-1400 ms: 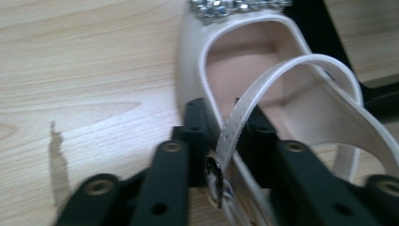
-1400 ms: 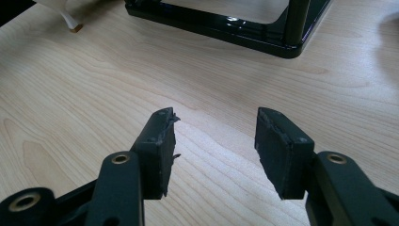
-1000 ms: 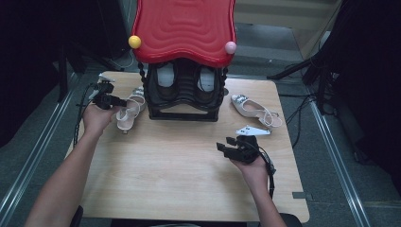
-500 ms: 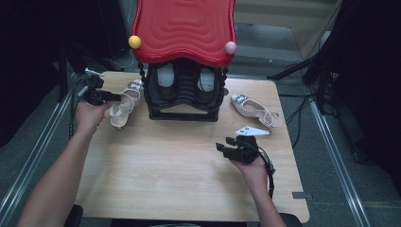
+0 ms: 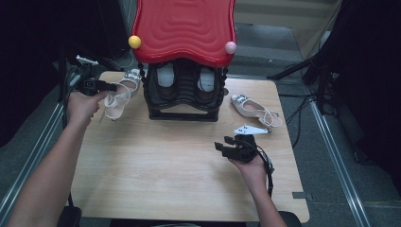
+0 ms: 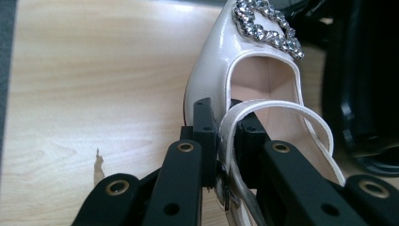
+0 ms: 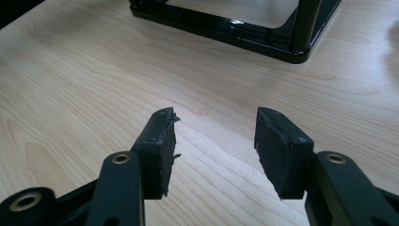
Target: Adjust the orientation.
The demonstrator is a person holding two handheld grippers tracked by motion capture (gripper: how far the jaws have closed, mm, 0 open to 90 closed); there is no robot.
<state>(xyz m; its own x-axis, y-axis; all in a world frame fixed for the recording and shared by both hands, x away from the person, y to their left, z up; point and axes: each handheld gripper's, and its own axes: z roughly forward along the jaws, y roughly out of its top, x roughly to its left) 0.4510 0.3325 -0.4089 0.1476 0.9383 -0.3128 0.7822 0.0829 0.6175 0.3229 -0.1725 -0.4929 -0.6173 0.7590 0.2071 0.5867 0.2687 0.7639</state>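
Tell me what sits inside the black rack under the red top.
Inside the rack stand two shoes side by side, pale insoles showing. The red top covers their upper parts, and their fronts are hidden in shadow.

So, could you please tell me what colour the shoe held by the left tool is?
Pale cream-pink with a sparkly rhinestone buckle; the shoe shows best in the left gripper view.

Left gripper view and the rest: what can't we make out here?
- Shoe in the left gripper: heel and back end, hidden behind the jaws and cut off by the bottom edge of the left gripper view.
- Rack: what sits on its shelves, shadowed under the red top in the high view.
- Right gripper: the other shoe, outside the right gripper view.
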